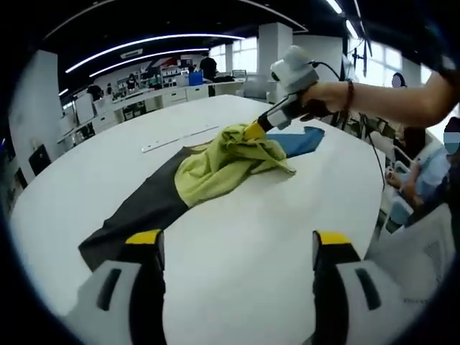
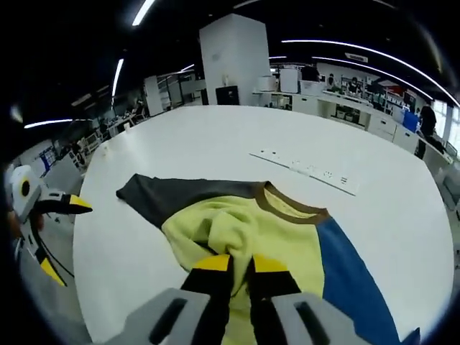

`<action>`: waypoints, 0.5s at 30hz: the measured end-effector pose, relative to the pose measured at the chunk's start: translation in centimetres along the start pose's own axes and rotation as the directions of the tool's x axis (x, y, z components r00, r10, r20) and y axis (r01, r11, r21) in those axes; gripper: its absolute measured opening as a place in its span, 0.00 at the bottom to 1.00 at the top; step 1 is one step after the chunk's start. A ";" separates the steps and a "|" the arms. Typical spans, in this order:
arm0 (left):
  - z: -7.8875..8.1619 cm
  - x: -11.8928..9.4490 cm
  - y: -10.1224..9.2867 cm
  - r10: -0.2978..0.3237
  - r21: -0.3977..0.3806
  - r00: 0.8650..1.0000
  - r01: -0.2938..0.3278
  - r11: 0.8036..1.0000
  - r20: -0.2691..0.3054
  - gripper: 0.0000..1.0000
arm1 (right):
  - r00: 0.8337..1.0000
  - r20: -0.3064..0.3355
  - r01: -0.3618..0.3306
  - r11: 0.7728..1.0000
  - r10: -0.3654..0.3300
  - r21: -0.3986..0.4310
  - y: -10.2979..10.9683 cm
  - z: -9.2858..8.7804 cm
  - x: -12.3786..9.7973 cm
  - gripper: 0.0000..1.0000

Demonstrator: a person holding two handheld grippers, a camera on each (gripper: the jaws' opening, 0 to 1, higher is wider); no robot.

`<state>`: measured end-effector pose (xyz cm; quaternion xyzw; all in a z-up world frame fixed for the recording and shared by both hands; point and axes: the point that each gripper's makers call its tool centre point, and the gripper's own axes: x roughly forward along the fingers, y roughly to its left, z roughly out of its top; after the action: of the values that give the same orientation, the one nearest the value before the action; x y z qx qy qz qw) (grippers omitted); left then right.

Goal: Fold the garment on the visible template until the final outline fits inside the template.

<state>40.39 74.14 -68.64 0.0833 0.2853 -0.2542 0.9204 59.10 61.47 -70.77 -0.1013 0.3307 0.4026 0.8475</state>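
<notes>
Right gripper [image 2: 241, 264] is clamped, yellow-tipped jaws nearly together, on a raised fold of the yellow, dark grey and blue colour-block shirt [image 2: 251, 230] with brown collar, which lies bunched on the round white table [image 2: 215, 144]. Left gripper [image 1: 241, 244] hovers with jaws wide apart, gripping nothing (short of the grey sleeve). White power strip [image 2: 305, 171] lies beyond the collar.

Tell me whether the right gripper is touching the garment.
Touching. In the right gripper view the right gripper is nearly closed on the garment; the left gripper view shows its tip pinching the yellow fabric.
</notes>
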 end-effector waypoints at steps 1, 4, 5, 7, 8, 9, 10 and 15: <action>0.0 0.1 0.0 0.001 -0.001 1.000 -0.001 1.000 0.000 0.81 | 1.000 -0.003 0.003 1.000 -0.003 0.002 -0.2 -0.1 0.2 0.05; -0.1 0.3 -0.1 -0.001 -0.008 1.000 0.001 1.000 -0.001 0.80 | 1.000 -0.011 0.006 1.000 -0.006 0.007 -0.7 -0.3 0.9 0.05; -0.2 0.4 -0.1 -0.001 -0.015 1.000 0.001 1.000 -0.003 0.80 | 1.000 -0.014 0.007 1.000 -0.007 0.003 -0.8 -0.3 1.0 0.05; -0.3 0.5 0.0 0.001 -0.025 1.000 -0.001 1.000 -0.002 0.80 | 1.000 -0.022 0.021 1.000 -0.021 0.006 -1.4 -0.6 1.6 0.05; -0.3 0.6 0.0 0.002 -0.027 1.000 -0.002 1.000 -0.002 0.79 | 0.999 -0.025 0.024 1.000 -0.023 0.009 -1.6 -0.6 1.8 0.05; -0.3 0.7 0.1 0.004 -0.034 1.000 -0.004 0.999 -0.001 0.79 | 0.999 -0.030 0.028 0.999 -0.028 0.016 -1.8 -0.7 2.0 0.05; -0.3 0.8 0.0 0.003 -0.039 1.000 -0.003 0.999 0.000 0.78 | 0.999 -0.035 0.036 0.999 -0.036 0.025 -2.1 -0.9 2.2 0.05; -0.5 1.3 0.1 0.006 -0.040 1.000 -0.006 0.999 -0.010 0.75 | 0.998 -0.055 0.043 0.997 -0.039 0.065 -2.9 -1.5 3.2 0.05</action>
<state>41.13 73.85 -69.74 0.0672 0.2946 -0.2452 0.9212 61.96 60.87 -74.25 -0.0906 0.3643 0.3709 0.8494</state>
